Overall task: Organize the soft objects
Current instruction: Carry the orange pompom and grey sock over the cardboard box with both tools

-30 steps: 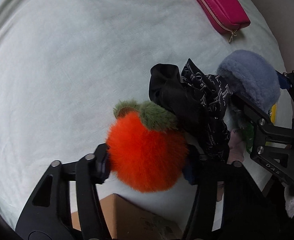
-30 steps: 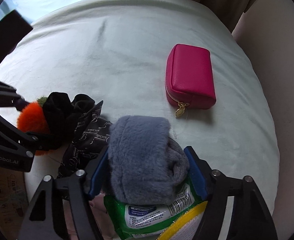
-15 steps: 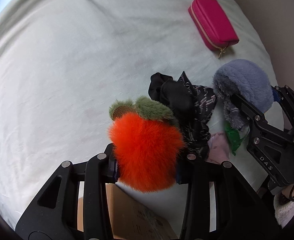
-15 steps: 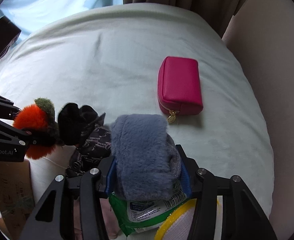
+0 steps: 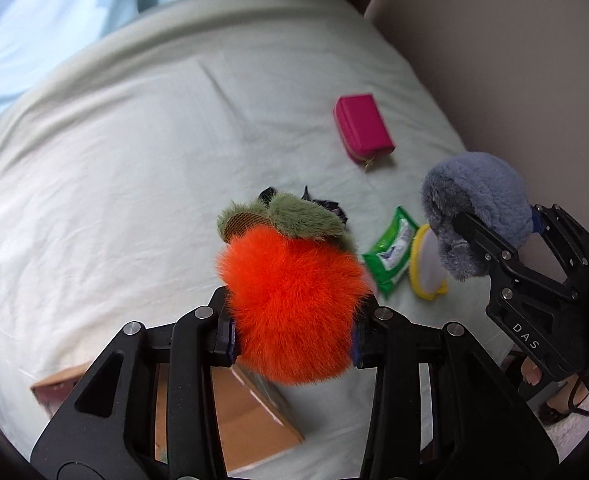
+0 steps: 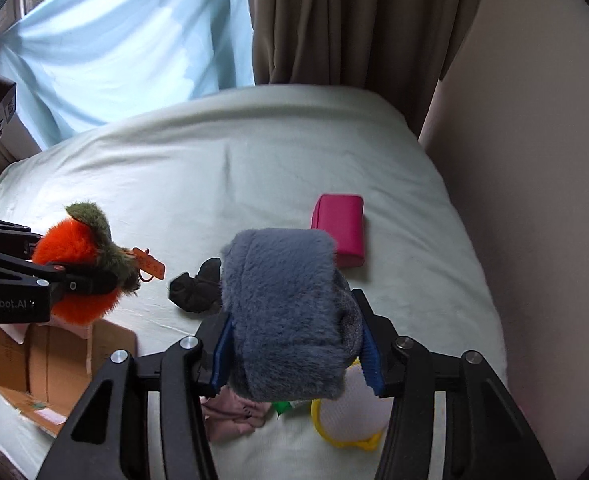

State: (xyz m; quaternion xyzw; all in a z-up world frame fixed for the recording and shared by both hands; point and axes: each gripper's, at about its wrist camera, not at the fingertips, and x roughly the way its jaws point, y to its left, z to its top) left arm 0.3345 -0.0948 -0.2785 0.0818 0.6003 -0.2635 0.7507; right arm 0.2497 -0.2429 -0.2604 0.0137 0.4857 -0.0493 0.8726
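In the left wrist view, the left tool (image 5: pixel 292 320) clamps a fluffy orange plush ball with green furry leaves (image 5: pixel 290 300) above the pale green bed sheet (image 5: pixel 114 184), over a brown cardboard box (image 5: pixel 250 420). In the right wrist view, the right tool (image 6: pixel 296 356) grips a grey-blue furry earmuff (image 6: pixel 282 312) above the sheet, with a pink zip pouch (image 6: pixel 340 230) lying beyond.

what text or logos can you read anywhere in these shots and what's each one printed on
"D A S": white letters on the black body of the right gripper, seen in the left wrist view.
"enRobot.AI": white print on the body of the left gripper, cut off by the frame edge in the right wrist view.
Green wipes pack: printed label, too small to read.
Orange tag on the orange plush: marks too blurred to read.
Cardboard box: print too small to read.
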